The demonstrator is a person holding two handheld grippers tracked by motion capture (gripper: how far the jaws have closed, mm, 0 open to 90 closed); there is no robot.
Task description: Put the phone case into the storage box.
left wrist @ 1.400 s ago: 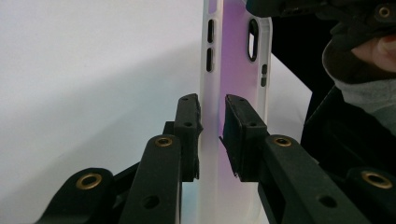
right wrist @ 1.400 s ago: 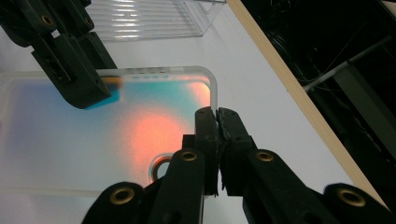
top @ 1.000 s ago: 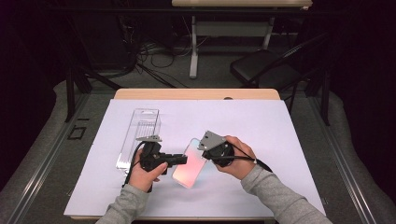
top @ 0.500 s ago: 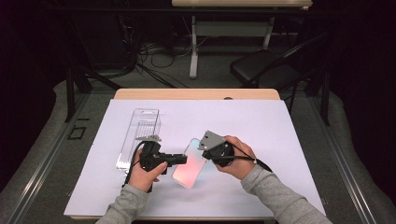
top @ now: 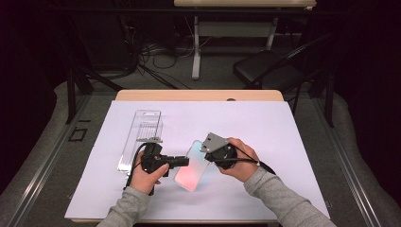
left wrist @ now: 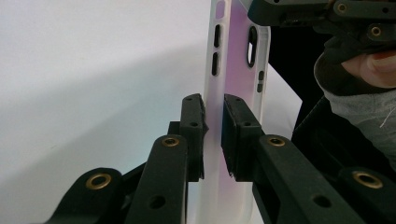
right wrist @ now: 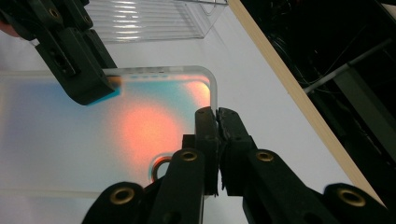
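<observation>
Two grippers hold one phone case (top: 191, 165) just above the white sheet (top: 283, 137) covering the table. The left gripper (top: 182, 161) has its jaws clamped across the case's long side wall, seen edge-on in the left gripper view (left wrist: 233, 70). The right gripper (top: 208, 152) has its jaws pinched tight on the rim of the opposite edge (right wrist: 212, 100). A clear plastic box (top: 142, 137) lies near the left hand (top: 146, 175).

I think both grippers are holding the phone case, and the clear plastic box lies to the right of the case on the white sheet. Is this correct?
Not quite. In the high view the clear plastic box lies to the left of the phone case, not the right. The rest holds: the left gripper and the right gripper both grip the case.
</observation>
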